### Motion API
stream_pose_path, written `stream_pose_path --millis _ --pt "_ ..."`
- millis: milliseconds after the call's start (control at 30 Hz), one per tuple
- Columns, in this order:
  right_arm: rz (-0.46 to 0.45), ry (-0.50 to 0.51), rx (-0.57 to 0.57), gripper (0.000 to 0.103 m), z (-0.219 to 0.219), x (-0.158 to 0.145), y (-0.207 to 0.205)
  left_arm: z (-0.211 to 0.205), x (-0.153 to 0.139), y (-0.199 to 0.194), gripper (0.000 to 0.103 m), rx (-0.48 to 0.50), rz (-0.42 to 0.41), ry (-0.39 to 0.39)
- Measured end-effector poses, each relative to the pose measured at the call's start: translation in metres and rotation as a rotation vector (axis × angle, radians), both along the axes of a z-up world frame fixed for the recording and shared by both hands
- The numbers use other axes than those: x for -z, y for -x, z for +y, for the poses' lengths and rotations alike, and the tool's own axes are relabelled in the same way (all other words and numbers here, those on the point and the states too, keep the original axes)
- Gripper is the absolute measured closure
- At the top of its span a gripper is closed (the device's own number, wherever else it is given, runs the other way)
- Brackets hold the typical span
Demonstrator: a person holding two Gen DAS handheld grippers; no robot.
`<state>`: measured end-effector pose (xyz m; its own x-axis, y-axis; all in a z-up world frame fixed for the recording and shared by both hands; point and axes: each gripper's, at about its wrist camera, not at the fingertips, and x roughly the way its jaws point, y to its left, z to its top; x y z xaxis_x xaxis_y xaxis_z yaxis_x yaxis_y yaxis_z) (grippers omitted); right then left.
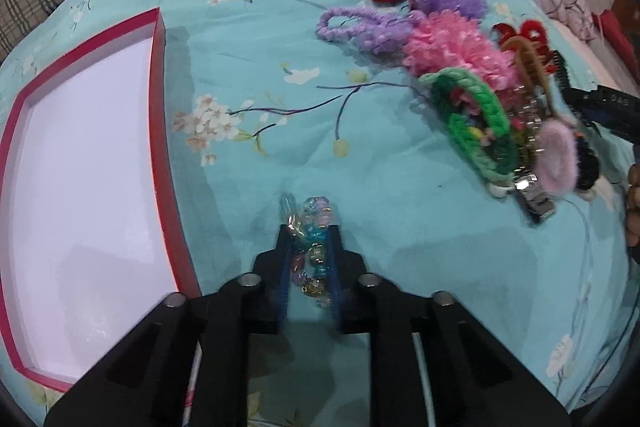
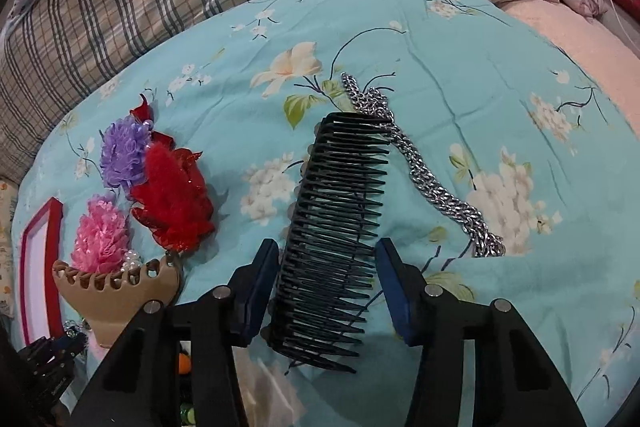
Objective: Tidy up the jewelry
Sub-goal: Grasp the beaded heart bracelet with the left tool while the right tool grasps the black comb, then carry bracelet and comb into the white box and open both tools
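Turquoise floral quilt (image 1: 360, 147), red-rimmed white box (image 1: 80, 187), black comb (image 2: 336, 227), silver chain (image 2: 432, 179), multicoloured bead bracelet (image 1: 312, 247)

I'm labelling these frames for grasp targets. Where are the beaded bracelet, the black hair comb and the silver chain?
beaded bracelet (image 1: 314, 247): left wrist view, beads between the fingers.
black hair comb (image 2: 334, 227): right wrist view, middle of its teeth.
silver chain (image 2: 432, 183): right wrist view, mid-length links.

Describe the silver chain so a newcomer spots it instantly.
Start at the turquoise floral quilt in the right wrist view. Right of the black comb lying between the open right gripper fingers, the silver chain snakes: the only metal links there.
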<state>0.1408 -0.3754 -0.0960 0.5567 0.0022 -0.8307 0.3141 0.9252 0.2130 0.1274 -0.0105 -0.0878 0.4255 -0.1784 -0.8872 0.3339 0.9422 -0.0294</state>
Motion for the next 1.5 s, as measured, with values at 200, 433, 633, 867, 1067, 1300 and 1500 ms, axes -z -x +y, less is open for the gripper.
stream_pose_path --millis 200,433,633,867,1067,1300,1500 --pt "-0.035 -0.026 -0.003 0.053 0.0 -0.009 0.01 0.002 -0.018 0.007 0.097 0.019 -0.042 0.044" --pt "-0.069 -0.02 -0.018 0.053 0.007 -0.026 0.025 0.007 -0.038 0.013 0.097 -0.014 -0.071 0.113" --pt "-0.09 -0.018 -0.051 0.053 0.023 -0.044 0.036 0.025 -0.066 0.021 0.097 -0.046 -0.119 0.179" --pt "-0.128 -0.022 -0.146 0.053 0.07 -0.066 0.043 0.059 -0.082 0.025 0.097 -0.119 -0.16 0.206" --pt "-0.139 -0.034 -0.266 0.053 0.126 -0.077 0.039 0.096 -0.089 0.028 0.097 -0.193 -0.188 0.209" --pt "-0.128 -0.093 -0.437 0.053 0.202 -0.078 0.03 0.144 -0.091 0.033 0.097 -0.293 -0.209 0.207" --pt "-0.109 -0.132 -0.58 0.053 0.273 -0.074 0.021 0.177 -0.086 0.036 0.097 -0.36 -0.206 0.205"
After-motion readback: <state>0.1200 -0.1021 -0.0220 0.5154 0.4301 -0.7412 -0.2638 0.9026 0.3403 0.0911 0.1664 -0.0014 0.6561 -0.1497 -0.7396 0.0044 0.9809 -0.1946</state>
